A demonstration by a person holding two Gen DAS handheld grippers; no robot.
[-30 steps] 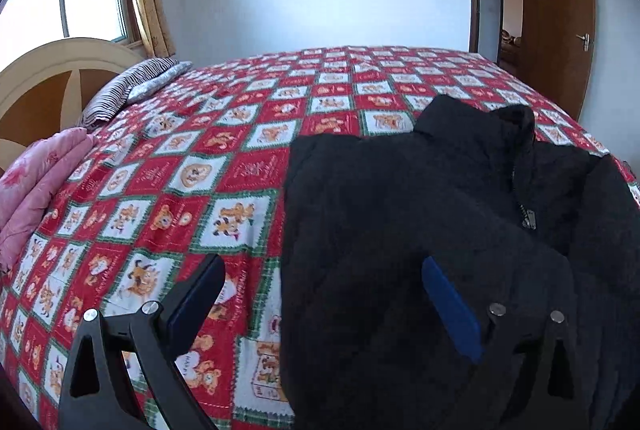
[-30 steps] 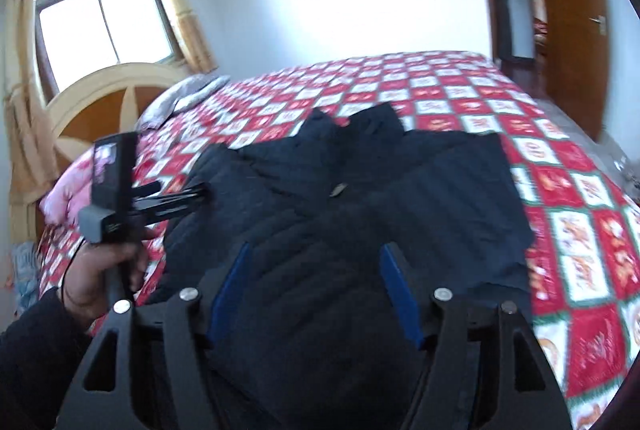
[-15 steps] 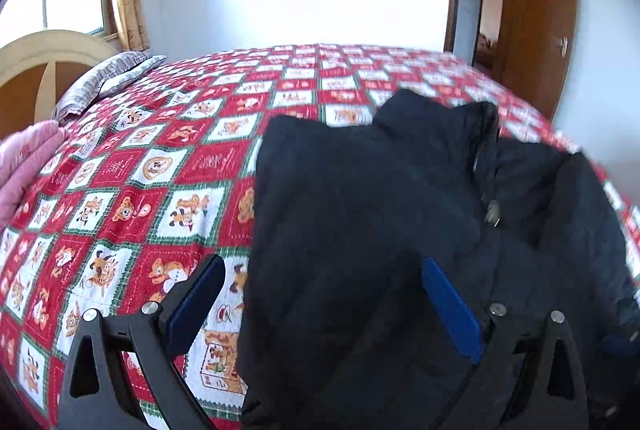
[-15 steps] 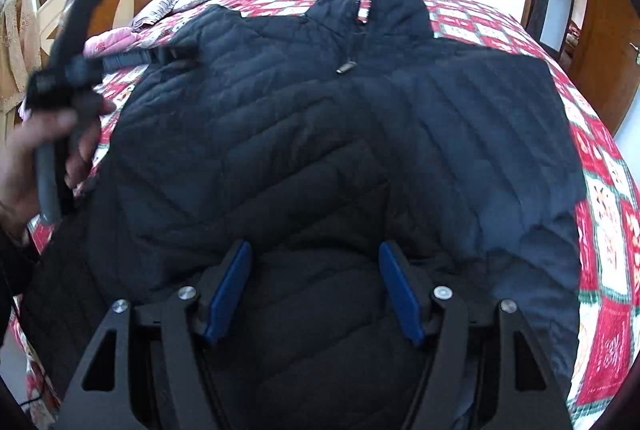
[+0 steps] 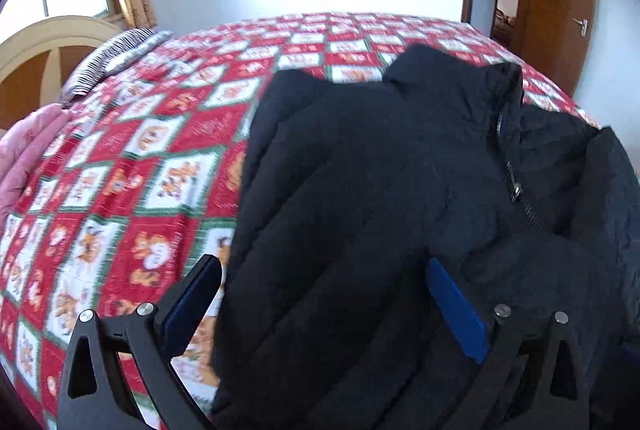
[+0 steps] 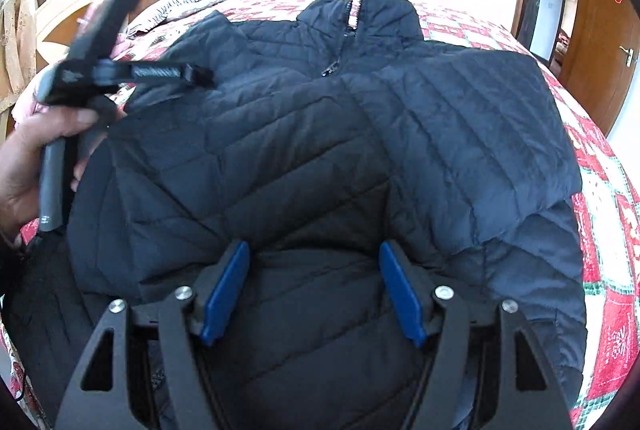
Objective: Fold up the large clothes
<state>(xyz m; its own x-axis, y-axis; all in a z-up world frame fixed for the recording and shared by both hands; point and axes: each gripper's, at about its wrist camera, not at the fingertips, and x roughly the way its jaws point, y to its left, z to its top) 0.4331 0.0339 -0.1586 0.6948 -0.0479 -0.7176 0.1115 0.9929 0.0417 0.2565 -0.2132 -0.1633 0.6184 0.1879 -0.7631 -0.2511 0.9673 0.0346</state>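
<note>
Jacket: dark navy quilted puffer jacket [image 6: 328,134] lies spread front-up on the bed, collar toward the far wall, hem toward the cameras; it fills most of the right wrist view
Collar and zip: stand-up collar [image 6: 360,14] is parted at the top, the metal zipper pull [image 6: 330,68] sits a little below it on the chest
Sleeves: both appear folded in over the body; on the right a lighter-lit quilted panel [image 6: 480,134] lies across the front
Left edge: in the left wrist view the jacket's side edge [image 5: 244,190] runs down the bedspread, with bare bedspread to its left
Right gripper: black two-finger gripper with blue pads [image 6: 314,288] points down at the lower middle of the jacket, jaws moderately wide, quilted fabric bulging up between the pads; whether the pads press it I cannot tell
Left gripper: black two-finger gripper with blue pads [image 5: 320,304] stands wide apart, straddling the jacket's left edge; one finger over the bedspread, the other over dark fabric, nothing clamped
Left hand: bare hand [image 6: 36,158] grips the grey handle at the jacket's left shoulder, blurred
Bedspread: red, white and green checked cover with bear prints [image 5: 132,190] lies under the jacket
Bed head: striped pillow [image 5: 112,58] and pink quilt [image 5: 28,154] lie near the cream and wood headboard [image 5: 44,46]
Room: window and curtain at left, brown wooden door [image 5: 560,2] with a red paper cut at right
</note>
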